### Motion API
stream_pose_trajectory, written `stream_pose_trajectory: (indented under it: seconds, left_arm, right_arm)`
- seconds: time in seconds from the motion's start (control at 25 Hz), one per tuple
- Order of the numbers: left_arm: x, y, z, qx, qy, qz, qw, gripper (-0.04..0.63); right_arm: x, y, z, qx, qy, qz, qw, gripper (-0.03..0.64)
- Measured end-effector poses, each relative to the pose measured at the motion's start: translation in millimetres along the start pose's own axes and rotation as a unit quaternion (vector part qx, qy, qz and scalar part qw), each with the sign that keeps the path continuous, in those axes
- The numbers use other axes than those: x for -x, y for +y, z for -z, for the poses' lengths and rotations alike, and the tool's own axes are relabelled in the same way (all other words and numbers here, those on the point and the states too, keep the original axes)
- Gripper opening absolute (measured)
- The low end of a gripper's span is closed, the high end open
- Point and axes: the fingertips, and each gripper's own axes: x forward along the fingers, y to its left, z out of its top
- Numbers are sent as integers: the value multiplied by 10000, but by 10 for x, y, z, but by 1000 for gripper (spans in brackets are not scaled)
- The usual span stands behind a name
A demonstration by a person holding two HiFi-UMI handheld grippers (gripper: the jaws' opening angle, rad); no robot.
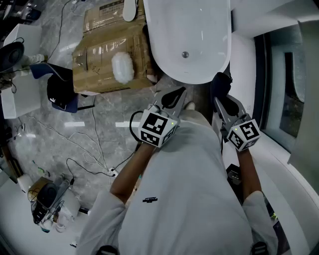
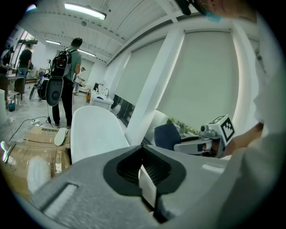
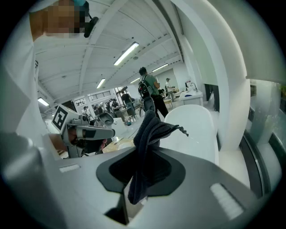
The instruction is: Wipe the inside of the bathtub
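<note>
your right gripper (image 3: 142,176) is clamped on the dark cloth (image 3: 149,134), left gripper (image 1: 174,97) closed on nothing, both just short of the near end of the bathtub (image 1: 199,55). wiping looks unstarted; next, lower the dark cloth over the rim onto the inner wall

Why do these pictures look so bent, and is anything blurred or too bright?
Head view: the wide lens bows the room's edges; faint glare streaks on the white bathtub. Left gripper view: fisheye with dark corners; the ceiling lamp is blown out, and the near left gripper looks soft. Right gripper view: same curving; the dark cloth is fairly sharp.
</note>
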Motion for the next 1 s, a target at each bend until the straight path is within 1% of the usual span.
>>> stream_pose_trajectory:
  seconds: [0.12, 0.24, 0.36, 0.44, 0.52, 0.64, 0.76, 0.88, 1.0]
  left_arm:
    - [-150, -347, 68, -143, 173, -18, 9997, -2]
    - [-281, -570, 105, -290, 249, -81, 9992, -2]
    - [-324, -788, 209, -240, 349, -156, 9990, -2]
    - [-320, -891, 263, -183, 406, -216, 9988, -2]
    - [-322, -927, 300, -174, 446, -312, 9984, -2]
    - [-275, -894, 347, -171, 459, -498, 9976, -1]
    - [-216, -860, 412, -75, 474, -640, 9968, -2]
    - [-199, -894, 371, -131, 522, -702, 9961, -2]
    - [-254, -899, 324, -103, 422, -754, 9962, -2]
  right_arm:
    - [257, -233, 69, -60, -63, 22, 10000, 48]
    - [353, -422, 151, -187, -193, -52, 9996, 48]
    - [525, -480, 241, -341, -247, -133, 9990, 48]
    - [649, -471, 227, -319, -365, -188, 9986, 49]
    - [728, -479, 193, -276, -493, -254, 9981, 49]
    - [796, -520, 246, -351, -595, -279, 9972, 49]
    - [870, -580, 312, -275, -601, -195, 9976, 49]
    - [985, -655, 261, -44, -643, -41, 9979, 49]
    - [987, -757, 294, -57, -575, -96, 9983, 49]
